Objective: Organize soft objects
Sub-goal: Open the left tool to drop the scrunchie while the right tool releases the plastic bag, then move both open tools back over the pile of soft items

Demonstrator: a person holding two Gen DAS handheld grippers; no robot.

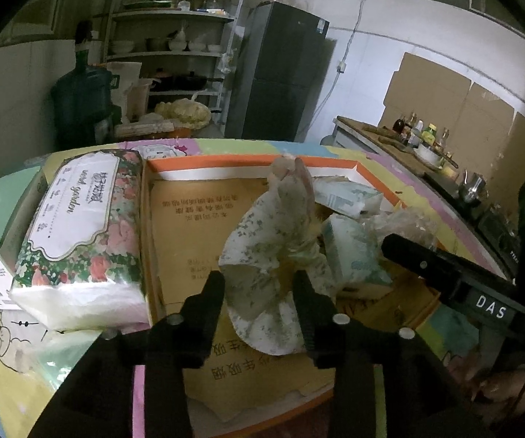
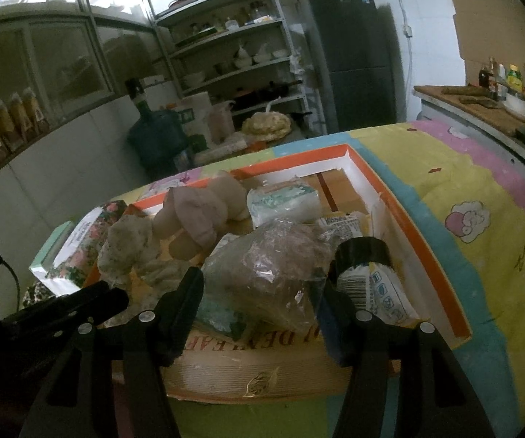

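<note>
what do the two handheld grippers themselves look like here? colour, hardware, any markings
Both are matte black plastic. The left gripper has two chunky fingers with ribbed inner pads, pivoting on arms fixed by round silver bolt heads. The right gripper has the same build, with silver bolts. Seen from the left wrist, the right unit's body carries white "DAS" lettering and a green light glows behind it.

Tissue pack [image 1: 80, 226] left of box [image 1: 339, 162]
</note>
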